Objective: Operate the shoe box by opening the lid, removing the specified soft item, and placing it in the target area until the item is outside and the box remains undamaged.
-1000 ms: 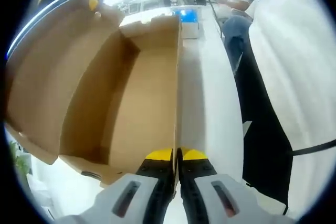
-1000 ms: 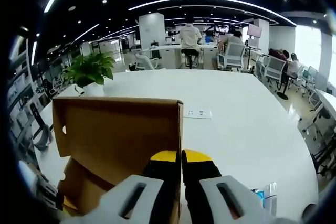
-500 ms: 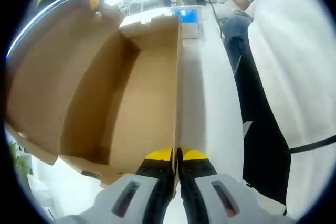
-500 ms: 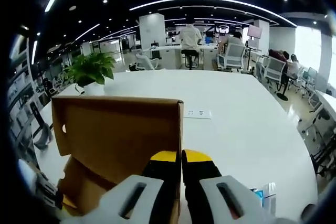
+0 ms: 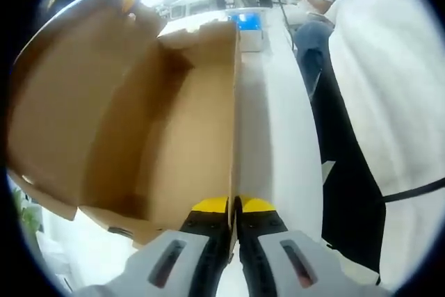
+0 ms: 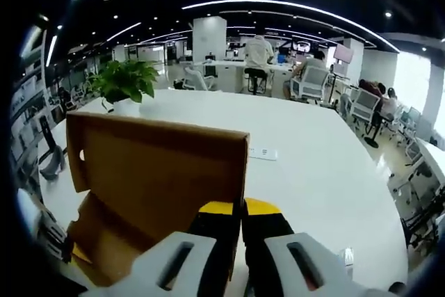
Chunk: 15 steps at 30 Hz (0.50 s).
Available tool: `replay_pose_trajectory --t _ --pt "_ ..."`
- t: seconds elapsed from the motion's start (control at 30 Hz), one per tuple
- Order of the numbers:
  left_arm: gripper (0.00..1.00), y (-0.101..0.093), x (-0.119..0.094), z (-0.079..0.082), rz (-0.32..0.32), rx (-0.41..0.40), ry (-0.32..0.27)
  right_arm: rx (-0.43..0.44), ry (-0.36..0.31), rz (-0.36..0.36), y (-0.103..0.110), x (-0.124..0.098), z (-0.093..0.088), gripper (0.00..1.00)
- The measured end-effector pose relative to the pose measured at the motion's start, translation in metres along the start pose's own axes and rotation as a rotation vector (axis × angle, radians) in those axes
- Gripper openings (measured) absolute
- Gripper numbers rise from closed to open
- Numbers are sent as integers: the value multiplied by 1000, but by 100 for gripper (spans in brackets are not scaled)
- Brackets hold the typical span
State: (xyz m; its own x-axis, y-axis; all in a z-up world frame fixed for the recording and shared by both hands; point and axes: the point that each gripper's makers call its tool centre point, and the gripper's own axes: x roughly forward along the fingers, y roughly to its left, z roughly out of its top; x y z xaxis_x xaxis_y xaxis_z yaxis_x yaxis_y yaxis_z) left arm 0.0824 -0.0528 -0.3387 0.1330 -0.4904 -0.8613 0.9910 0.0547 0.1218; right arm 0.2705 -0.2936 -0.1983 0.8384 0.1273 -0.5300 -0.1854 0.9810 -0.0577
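One brown cardboard shoe box (image 5: 174,137) stands open on the broad white tabletop (image 5: 278,144), and both pairs of tongs have hold of it. The left tongs (image 5: 234,204), yellow-tipped with grey bodies, are pinched shut on the thin edge of the box's long side wall, which runs straight away from them. To the left of that wall the box's bare brown inside can be seen, with its hinged brown cardboard lid (image 5: 62,102) swung up and leaning over it. No soft item can be made out inside. The right tongs (image 6: 241,206) are likewise clamped together, on the edge of the raised lid (image 6: 160,172), whose flat panel stands before them with one small round hole near its left side. Beyond, one green potted plant (image 6: 125,85) sits on the tabletop. One small white socket plate (image 6: 263,153) lies flat further right. Several people sit at far desks.
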Motion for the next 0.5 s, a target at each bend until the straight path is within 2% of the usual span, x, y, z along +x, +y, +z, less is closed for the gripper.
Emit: replay_pose_trajectory --t 0.23,0.4,0.5 --pt "2 0 0 0 4 0 -1 11 -8 9 0 -5 -2 0" --pt "2 0 0 0 4 2 -2 65 -23 28 1 -10 -4 0" --pt "2 0 0 0 5 4 -4 63 -28 31 2 -13 -6 0"
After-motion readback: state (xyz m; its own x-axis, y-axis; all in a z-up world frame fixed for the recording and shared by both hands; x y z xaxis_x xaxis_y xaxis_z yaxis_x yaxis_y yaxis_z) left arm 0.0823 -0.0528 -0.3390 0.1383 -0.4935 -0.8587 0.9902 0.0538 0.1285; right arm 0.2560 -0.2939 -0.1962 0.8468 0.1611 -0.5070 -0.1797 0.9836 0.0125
